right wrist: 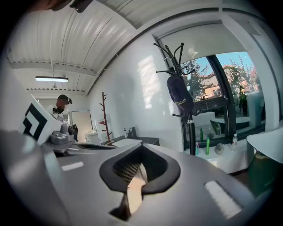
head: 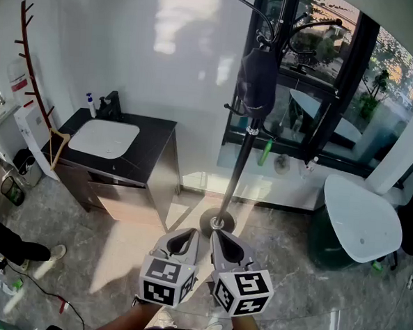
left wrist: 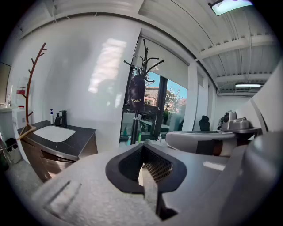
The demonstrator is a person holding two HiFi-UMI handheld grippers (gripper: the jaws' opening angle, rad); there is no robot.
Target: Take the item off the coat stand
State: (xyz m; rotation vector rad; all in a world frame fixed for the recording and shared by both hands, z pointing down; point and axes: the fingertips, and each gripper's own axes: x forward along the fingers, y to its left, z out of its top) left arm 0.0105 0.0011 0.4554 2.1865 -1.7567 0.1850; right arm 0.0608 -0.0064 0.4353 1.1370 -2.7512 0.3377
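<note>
A black coat stand (head: 244,149) rises from a round base (head: 215,223) on the stone floor in front of the window. A dark cap (head: 257,79) hangs from a hook near its top. It also shows as the dark cap (left wrist: 136,92) in the left gripper view and as the dark cap (right wrist: 179,94) in the right gripper view. My left gripper (head: 190,232) and right gripper (head: 220,235) are held side by side, low and well short of the stand. Both are shut with nothing between the jaws, as seen on the left gripper (left wrist: 142,146) and the right gripper (right wrist: 141,149).
A dark vanity with a white sink (head: 103,137) stands at the left, beside a brown wooden rack (head: 32,66). A white round table (head: 360,218) sits at the right over a green bin (head: 322,239). A person's leg (head: 10,245) is at the far left.
</note>
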